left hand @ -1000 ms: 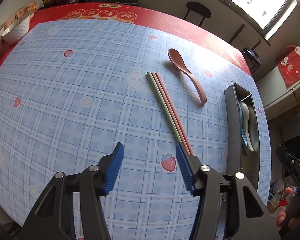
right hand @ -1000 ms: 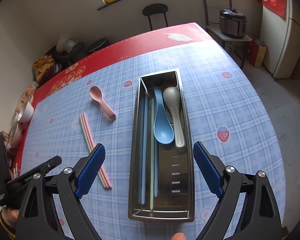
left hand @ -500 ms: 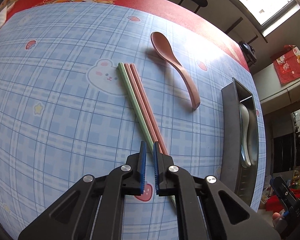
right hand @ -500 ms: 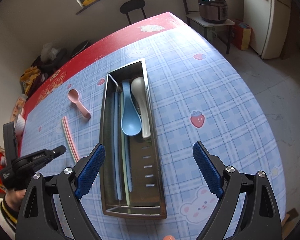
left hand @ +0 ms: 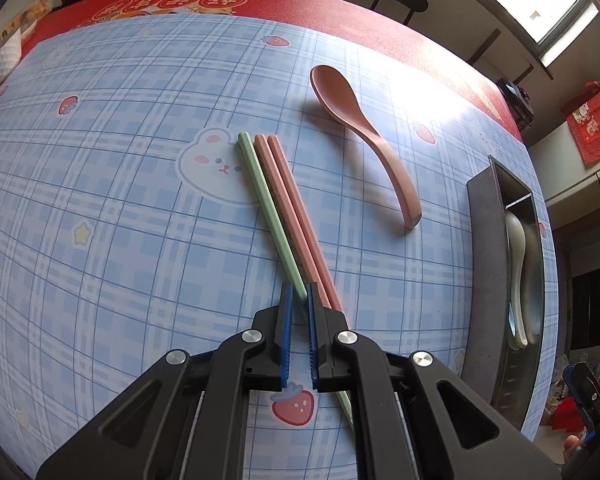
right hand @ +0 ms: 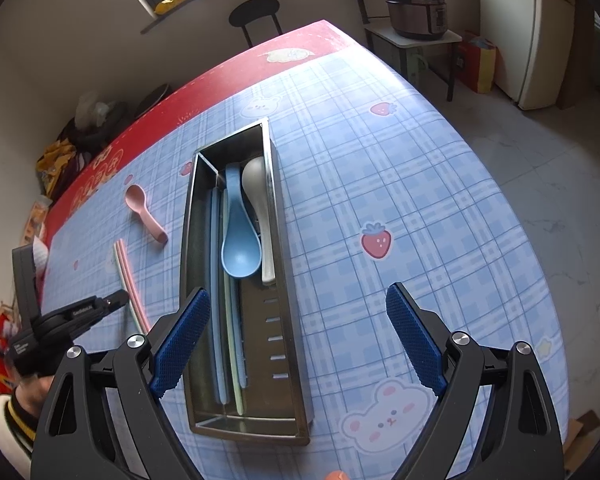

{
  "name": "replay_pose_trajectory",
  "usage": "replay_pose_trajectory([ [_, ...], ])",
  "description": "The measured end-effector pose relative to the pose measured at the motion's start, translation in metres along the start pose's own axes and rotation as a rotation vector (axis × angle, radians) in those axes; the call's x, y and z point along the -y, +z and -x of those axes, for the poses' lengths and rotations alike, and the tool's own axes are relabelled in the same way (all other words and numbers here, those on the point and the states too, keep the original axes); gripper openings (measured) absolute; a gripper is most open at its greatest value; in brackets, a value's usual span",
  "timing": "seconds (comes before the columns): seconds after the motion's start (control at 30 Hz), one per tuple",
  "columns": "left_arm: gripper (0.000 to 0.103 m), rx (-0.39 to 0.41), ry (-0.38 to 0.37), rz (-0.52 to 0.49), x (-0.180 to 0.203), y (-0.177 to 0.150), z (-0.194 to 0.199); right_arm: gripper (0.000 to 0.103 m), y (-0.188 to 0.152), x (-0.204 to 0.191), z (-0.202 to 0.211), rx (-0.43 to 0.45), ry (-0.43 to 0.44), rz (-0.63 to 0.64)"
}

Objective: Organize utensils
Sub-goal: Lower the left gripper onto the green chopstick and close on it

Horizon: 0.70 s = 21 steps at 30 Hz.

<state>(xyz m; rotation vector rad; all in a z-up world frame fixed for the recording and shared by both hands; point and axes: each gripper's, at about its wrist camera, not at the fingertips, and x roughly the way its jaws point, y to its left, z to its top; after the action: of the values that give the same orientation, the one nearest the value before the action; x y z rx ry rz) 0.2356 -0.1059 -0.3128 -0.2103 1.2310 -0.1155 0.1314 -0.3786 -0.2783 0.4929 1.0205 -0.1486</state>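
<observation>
Only my right camera sees inside the tray: blue spoon, white spoon. My left gripper is pinched nearly shut on the green chopstick, frame centre; my right gripper gapes wide, empty.

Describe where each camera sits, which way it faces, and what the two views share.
Left wrist: on the left gripper, angled steeply down at the blue checked tablecloth; its jaws are shut on the green chopstick beside two pink chopsticks.
Right wrist: on the open right gripper, looking down over the steel utensil tray; a sleeve shows lower left.
Shared: pink spoon, chopsticks, tray, white spoon; the right view also shows the left gripper.
</observation>
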Motion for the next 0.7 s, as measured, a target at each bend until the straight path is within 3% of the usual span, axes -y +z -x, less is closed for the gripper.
replay_pose_trajectory([
  [0.1, 0.009, -0.004, 0.026, -0.002, 0.0, 0.001, 0.001, 0.086, 0.0, 0.0, -0.001, -0.001, 0.001, 0.001],
  [0.17, 0.017, -0.015, 0.052, 0.007, 0.002, 0.003, -0.002, 0.086, 0.0, 0.0, -0.001, -0.001, 0.002, 0.0],
  [0.43, 0.016, -0.009, 0.139, -0.057, 0.017, 0.009, -0.008, 0.086, -0.002, -0.002, -0.005, -0.015, 0.016, 0.0],
  [0.7, 0.011, 0.038, 0.152, -0.126, 0.021, 0.0, -0.006, 0.086, -0.005, -0.001, -0.003, -0.02, 0.024, -0.011],
])
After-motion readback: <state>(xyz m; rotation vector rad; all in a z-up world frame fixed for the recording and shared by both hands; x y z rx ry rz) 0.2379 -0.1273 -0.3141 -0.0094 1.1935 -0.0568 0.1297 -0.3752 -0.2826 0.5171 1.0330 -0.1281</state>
